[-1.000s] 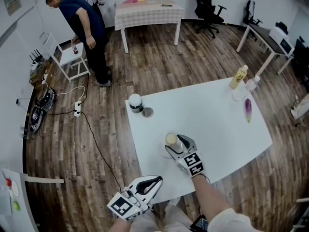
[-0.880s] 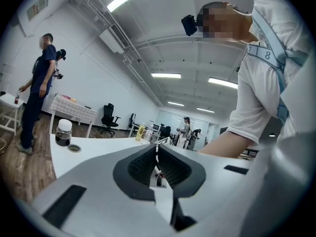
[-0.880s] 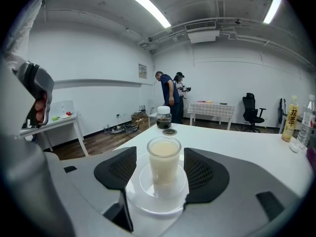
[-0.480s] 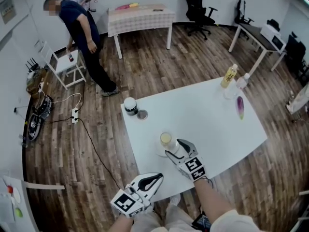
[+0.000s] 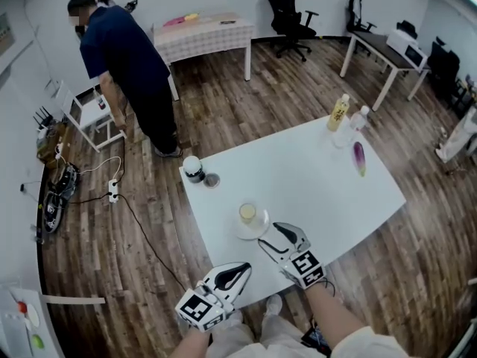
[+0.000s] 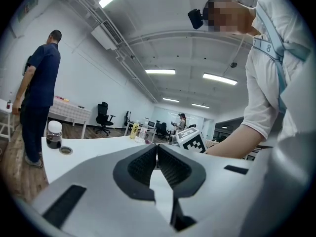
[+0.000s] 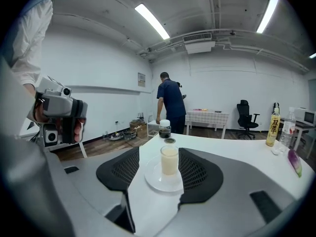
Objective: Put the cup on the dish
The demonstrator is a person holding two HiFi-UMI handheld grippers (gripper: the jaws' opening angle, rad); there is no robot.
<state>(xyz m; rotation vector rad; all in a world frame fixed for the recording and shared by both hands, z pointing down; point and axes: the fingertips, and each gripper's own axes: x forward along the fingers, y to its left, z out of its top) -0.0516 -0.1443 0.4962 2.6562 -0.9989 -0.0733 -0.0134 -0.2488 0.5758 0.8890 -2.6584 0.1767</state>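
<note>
I am holding the right gripper (image 5: 274, 233) low over the worktop (image 5: 320, 177) near its near edge, its jaws standing wide and closing, neither pad touching anything. The cup (image 7: 169, 160) is standing upright on the dish (image 7: 163, 180) just ahead of those jaws, in line with the gap, at the near-left part of the worktop. I am keeping the left gripper (image 5: 240, 273) off the near-left corner, its jaws pressed together with nothing between them.
</note>
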